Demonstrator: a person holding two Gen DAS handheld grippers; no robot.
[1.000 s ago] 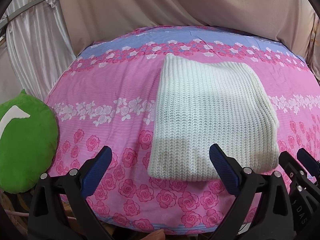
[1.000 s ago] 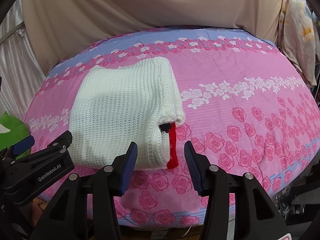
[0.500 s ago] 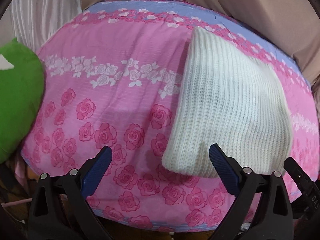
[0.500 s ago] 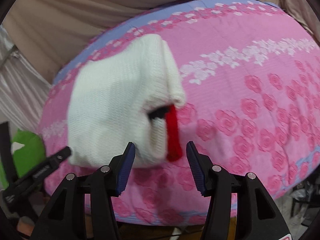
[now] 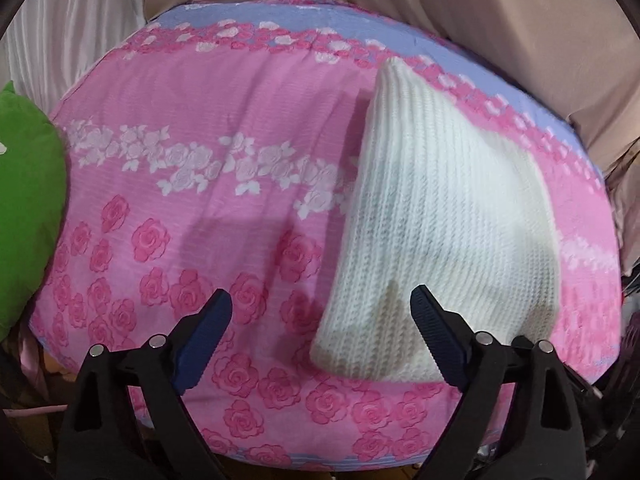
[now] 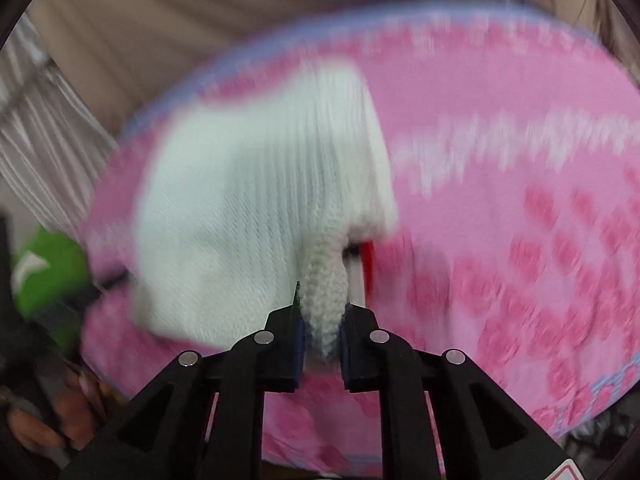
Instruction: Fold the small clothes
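Note:
A folded white knit garment (image 5: 448, 220) lies on the pink rose-print bed cover (image 5: 200, 208), right of centre in the left wrist view. My left gripper (image 5: 320, 332) is open and empty, hovering just in front of the garment's near left corner. In the blurred right wrist view, my right gripper (image 6: 322, 332) is shut on the near edge of the white knit garment (image 6: 256, 200) and lifts a bunch of it. A red strip (image 6: 368, 264) with a dark bit shows under the garment's right side.
A green cushion (image 5: 28, 208) sits at the bed's left edge, also in the right wrist view (image 6: 44, 268). Beige fabric (image 5: 440, 8) and a pale curtain (image 5: 76, 20) hang behind the bed. The bed's front edge is just below both grippers.
My right gripper has moved in and closed on the garment's near edge, bunching it. My left gripper has swung left, so the garment now sits to its right.

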